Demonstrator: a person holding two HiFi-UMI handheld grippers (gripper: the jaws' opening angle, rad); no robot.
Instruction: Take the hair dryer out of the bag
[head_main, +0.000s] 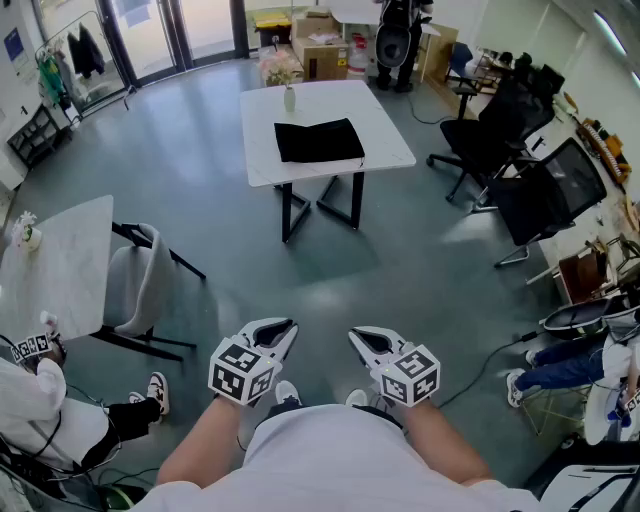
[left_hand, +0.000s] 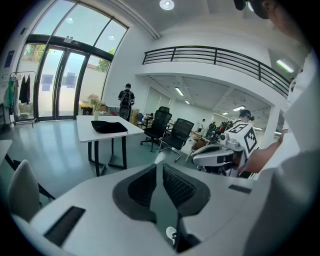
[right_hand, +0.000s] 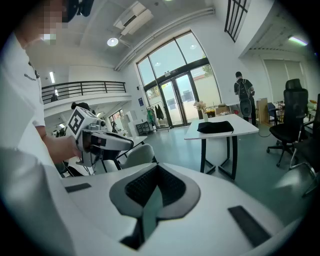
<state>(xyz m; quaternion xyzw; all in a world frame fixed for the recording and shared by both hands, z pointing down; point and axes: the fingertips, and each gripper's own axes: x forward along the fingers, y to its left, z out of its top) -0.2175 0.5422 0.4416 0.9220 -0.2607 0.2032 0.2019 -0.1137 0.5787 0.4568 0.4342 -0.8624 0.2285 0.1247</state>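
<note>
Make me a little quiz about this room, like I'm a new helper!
1. True or false: the black bag lies on the floor.
2. The left gripper and the right gripper are: A) inside the bag, B) close to the person's body, far from the bag, C) resting on the table.
3. What else stands on the white table besides the bag?

Key:
1. False. It lies on the white table.
2. B.
3. A small vase, near the table's far edge.
</note>
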